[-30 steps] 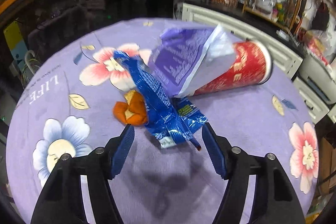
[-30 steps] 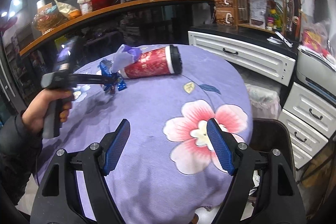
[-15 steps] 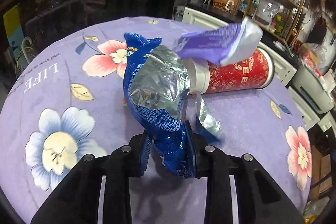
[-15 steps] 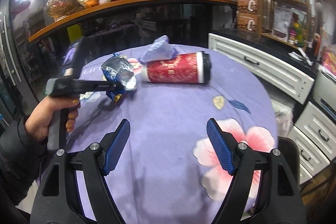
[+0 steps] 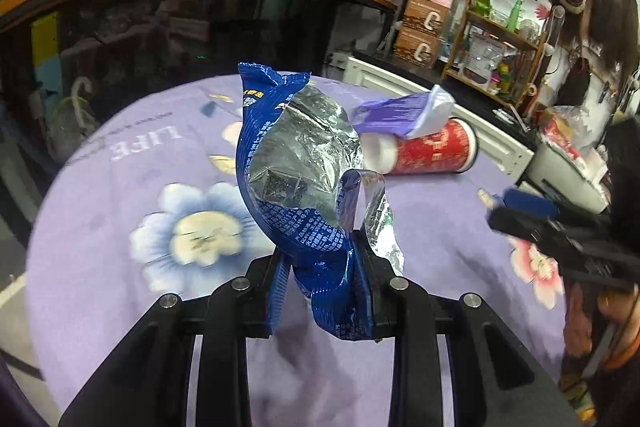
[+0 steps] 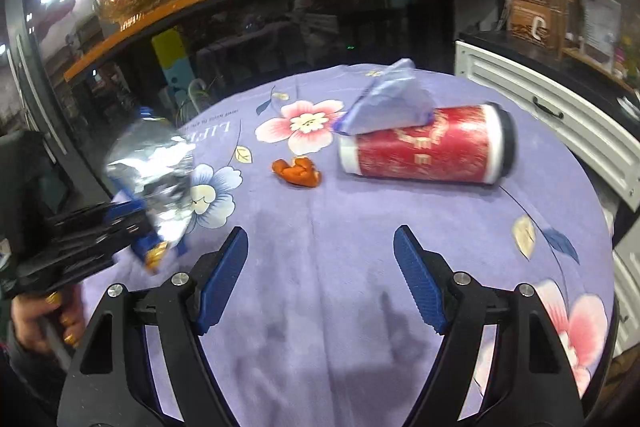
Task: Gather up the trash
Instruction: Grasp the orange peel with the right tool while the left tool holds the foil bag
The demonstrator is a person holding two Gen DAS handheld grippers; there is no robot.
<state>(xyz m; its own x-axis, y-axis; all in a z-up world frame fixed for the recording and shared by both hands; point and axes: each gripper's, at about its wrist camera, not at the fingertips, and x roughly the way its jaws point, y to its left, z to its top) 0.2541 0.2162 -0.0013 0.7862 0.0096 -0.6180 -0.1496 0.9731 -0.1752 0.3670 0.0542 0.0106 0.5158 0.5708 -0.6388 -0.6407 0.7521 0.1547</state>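
Trash pickup looks barely begun: one piece lifted, three left on the round table w/ the purple flowered cloth [image 6: 360, 267]. Blue foil-lined wrapper [image 5: 296, 171] is off the table, held up over its near-left edge by the left gripper [image 5: 322, 287], whose jaws are pinched narrow on the wrapper's lower end. Left on the table: red cylindrical cup [image 6: 428, 155] lying on its side toward the far-right edge, crumpled purple wrapper [image 6: 388, 103] resting on the cup's white end, and orange scrap [image 6: 298, 171] near the centre, just left of the cup. No bin in either view. Right gripper [image 6: 320, 275] hovers above the near edge, jaws wide apart, nothing between them, touching nothing.
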